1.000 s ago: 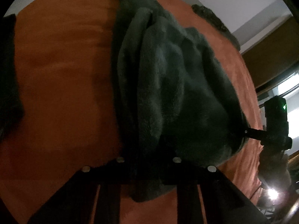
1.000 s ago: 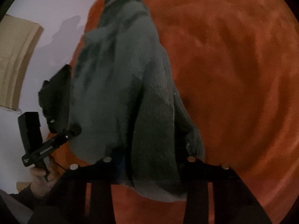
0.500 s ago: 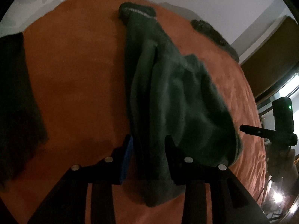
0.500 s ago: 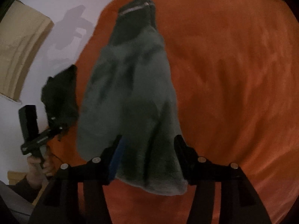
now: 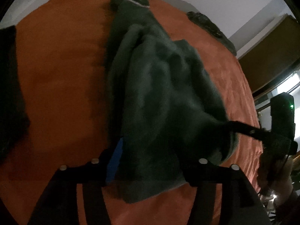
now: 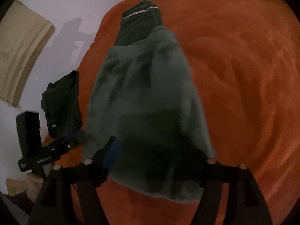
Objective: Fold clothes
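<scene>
Since half a second ago both pairs of jaws have spread wider and the dark grey-green fleece garment (image 5: 159,97) fills more of each view. It lies lengthwise on the orange bed cover (image 5: 56,75), its striped cuff (image 6: 139,12) at the far end and its near hem between the released jaws of the left gripper (image 5: 151,161) and the right gripper (image 6: 150,161). Another dark folded garment (image 6: 61,101) lies near the bed's left edge.
</scene>
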Motion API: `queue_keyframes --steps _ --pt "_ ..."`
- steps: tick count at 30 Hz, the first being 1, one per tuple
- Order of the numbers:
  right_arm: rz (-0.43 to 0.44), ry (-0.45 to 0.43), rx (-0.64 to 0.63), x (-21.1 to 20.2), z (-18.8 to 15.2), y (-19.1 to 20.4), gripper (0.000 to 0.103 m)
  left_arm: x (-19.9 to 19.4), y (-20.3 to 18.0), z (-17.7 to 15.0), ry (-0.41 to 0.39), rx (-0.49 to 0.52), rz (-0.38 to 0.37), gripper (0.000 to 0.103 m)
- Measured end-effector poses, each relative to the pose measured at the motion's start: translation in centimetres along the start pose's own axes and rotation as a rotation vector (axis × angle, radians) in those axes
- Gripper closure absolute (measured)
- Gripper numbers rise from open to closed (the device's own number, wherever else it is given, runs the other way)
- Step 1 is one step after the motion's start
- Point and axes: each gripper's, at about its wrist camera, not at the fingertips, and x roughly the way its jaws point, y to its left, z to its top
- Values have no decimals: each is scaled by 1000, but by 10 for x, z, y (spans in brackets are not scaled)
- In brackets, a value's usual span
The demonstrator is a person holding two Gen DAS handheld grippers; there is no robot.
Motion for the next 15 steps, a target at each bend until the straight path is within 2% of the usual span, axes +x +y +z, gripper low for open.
queue_keyframes --steps 2,7,11,15 --pt "-1 -8 16 -1 -7 -11 27 1 11 -8 9 -62 -38 34" --pt "-41 -31 26 2 -15 -24 20 4 21 -3 4 -100 -48 32" --pt "-86 -37 -14 3 -9 -15 16 7 29 1 -1 -129 -54 32" --pt "-73 -61 39 -12 -3 -30 15 2 24 1 -7 -104 -67 32"
